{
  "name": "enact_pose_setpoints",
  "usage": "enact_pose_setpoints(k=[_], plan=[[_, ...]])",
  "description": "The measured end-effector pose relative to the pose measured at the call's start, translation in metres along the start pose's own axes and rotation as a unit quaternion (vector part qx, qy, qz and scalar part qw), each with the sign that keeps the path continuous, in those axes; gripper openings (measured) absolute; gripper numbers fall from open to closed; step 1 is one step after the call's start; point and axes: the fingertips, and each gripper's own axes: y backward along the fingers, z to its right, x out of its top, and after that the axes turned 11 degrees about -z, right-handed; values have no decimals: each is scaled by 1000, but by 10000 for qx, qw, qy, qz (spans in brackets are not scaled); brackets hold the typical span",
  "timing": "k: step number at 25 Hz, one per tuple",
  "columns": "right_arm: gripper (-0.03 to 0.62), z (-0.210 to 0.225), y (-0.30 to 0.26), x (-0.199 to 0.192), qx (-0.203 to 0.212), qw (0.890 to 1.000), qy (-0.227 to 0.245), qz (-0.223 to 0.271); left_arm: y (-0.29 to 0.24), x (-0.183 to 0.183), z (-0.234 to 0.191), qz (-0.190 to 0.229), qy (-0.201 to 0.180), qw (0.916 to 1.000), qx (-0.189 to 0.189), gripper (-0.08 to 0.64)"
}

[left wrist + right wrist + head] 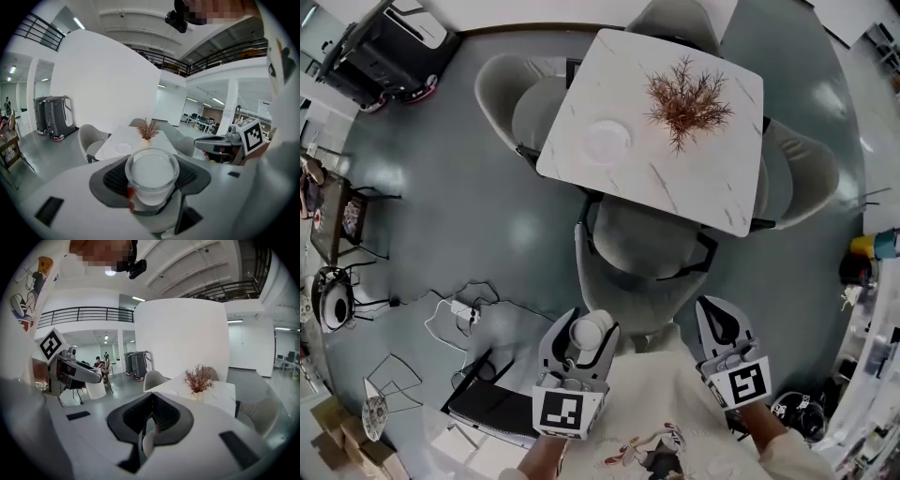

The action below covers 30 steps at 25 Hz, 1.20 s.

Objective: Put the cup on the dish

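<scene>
Well back from the table (pixel 675 178), a person's left gripper (pixel 584 336) pinches a clear cup (pixel 151 173); the right gripper (pixel 722 323) is pressed together, empty. The dish (pixel 607 141) sits well apart, so a jolt in carrying could likely slip the cup.

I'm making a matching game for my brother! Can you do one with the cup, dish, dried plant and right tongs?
Things:
1. cup
2. dish
3. dried plant
4. right tongs

Where or how:
A. shut, nothing inside
B. reddish-brown sprigs on the table
C. held in the left tongs
D. white, empty, on the table

Pairs: 1-C, 2-D, 3-B, 4-A
</scene>
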Motion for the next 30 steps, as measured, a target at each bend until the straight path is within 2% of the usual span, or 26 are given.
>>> enact_pose_setpoints(k=[3,6,10,13,19,25,28,30], plan=[[5,-8,-29,7,-152,9997,-118,-142,-8,13,-32,157,-81,9998,-104,270],[5,-21,-51,17,-213,9991,-277,-253,-12,17,-59,91,-64,9997,-223,270],[5,-36,-72,29,-212,9994,30,-270,-28,14,-80,-20,-37,9992,-393,270],[5,-37,-80,34,-310,9992,155,-189,-38,16,-85,-55,-95,9987,-504,270],[5,-24,-90,43,-537,9985,-59,-34,-52,32,-87,-74,-325,9977,-593,270],[5,-8,-108,32,-507,9984,-249,-18,-83,43,-86,-41,-406,9971,-649,270],[5,-11,-119,28,-416,9981,-461,-44,-90,44,-90,-47,-469,9967,-664,270],[5,-13,-125,29,-378,9983,-440,-38,-94,43,-95,-99,-543,9964,-640,270]])
